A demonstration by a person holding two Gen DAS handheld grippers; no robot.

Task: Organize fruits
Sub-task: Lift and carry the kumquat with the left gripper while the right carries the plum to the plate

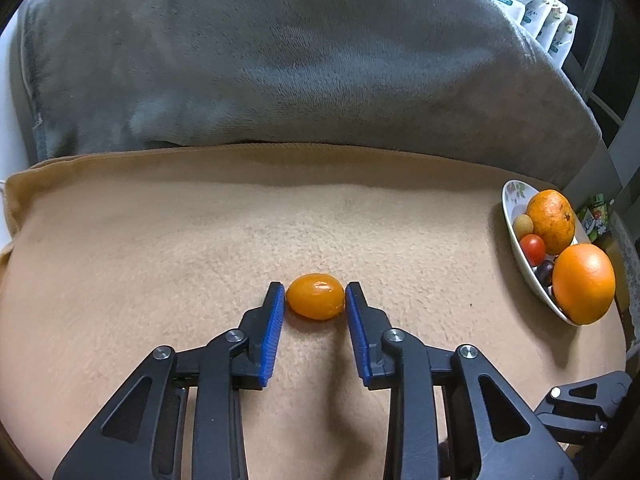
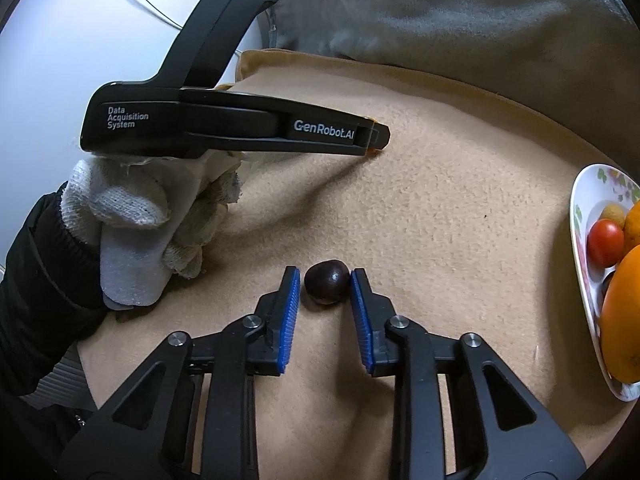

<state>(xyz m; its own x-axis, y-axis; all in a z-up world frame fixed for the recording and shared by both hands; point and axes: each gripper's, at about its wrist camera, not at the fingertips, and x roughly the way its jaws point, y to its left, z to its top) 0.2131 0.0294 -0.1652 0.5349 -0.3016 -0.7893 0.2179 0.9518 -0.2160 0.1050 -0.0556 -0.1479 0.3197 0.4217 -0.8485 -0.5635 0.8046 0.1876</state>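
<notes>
Small orange fruit (image 1: 315,296) lies on tan blanket (image 1: 160,260), between blue pads of left gripper (image 1: 315,300), pads w/ slight gaps, not clenched. Dark round fruit (image 2: 327,282) sits between right gripper (image 2: 325,288) pads; right pad touching, left one apart, not yet clamped. Plate (image 1: 516,236) w/ other fruit is well apart at right. Risk: round fruits may roll or squirt out if pads close off-center. Only right view shows gloved hand (image 2: 136,232) holding the left tool
</notes>
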